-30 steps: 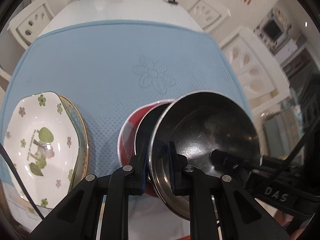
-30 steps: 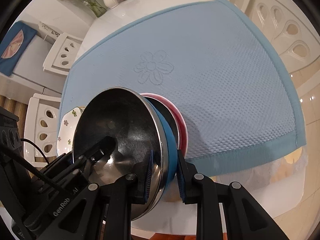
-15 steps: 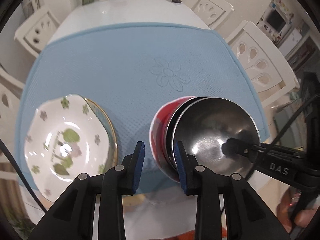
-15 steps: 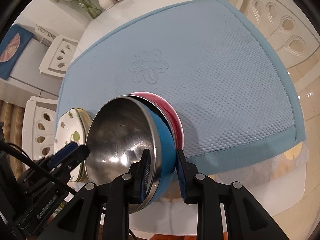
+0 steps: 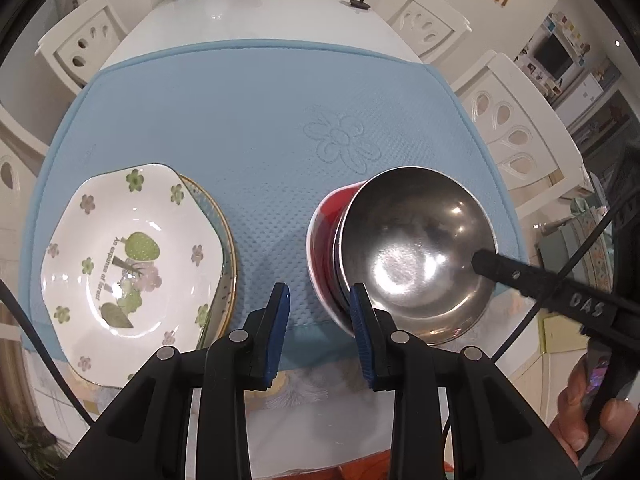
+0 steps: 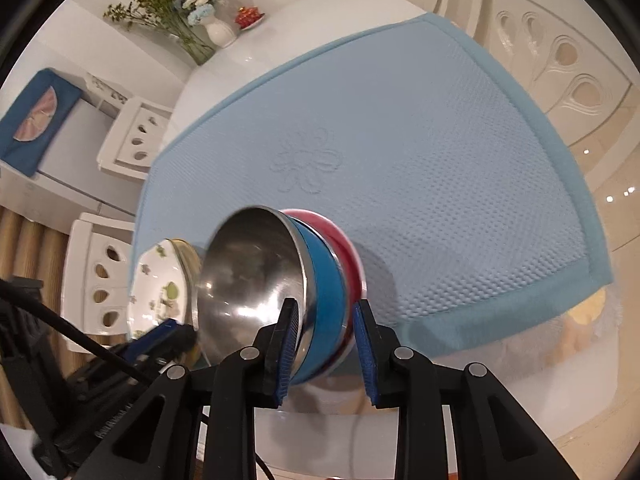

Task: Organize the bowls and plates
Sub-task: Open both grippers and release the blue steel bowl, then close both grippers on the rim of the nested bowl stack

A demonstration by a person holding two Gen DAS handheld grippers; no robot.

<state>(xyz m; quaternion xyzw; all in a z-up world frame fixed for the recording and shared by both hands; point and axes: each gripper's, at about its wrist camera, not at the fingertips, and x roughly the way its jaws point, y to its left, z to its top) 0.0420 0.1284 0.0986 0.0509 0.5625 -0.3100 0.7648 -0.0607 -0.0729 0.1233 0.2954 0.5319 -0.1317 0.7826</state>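
1. Now the left gripper [image 5: 320, 292] has let go. A second ago its fingers were clenched on the near rim of the steel bowl [image 5: 416, 256]. They are now released with nothing between them, drawn back over the near edge of the blue mat [image 5: 260, 100].
2. The bowl stack sits at the near right of the blue mat. The steel bowl is nested in a blue bowl [image 6: 324, 276], which is nested in a red bowl [image 5: 324, 224].
3. The right gripper [image 6: 326, 302] still straddles the stack's near rim, with one finger inside the steel bowl and one outside the red wall. Its fingers are easing open with the bowls between them, though the pads look to be touching still. A person's hand [image 5: 580, 412] holds that tool at the right.
4. At the near left of the mat, well apart from the bowls, a white flowered plate [image 5: 128, 252] lies on a gold-rimmed plate [image 5: 230, 240]. The rest of the mat is bare, and the white desk [image 5: 248, 12] shows beyond its far edge.
5. By my reading the bowls are nested and set down, and the plates are paired. Once the right fingers come clear, the sorting looks close to finished. A hurried withdrawal could drag or tip the stack toward the mat's near edge.
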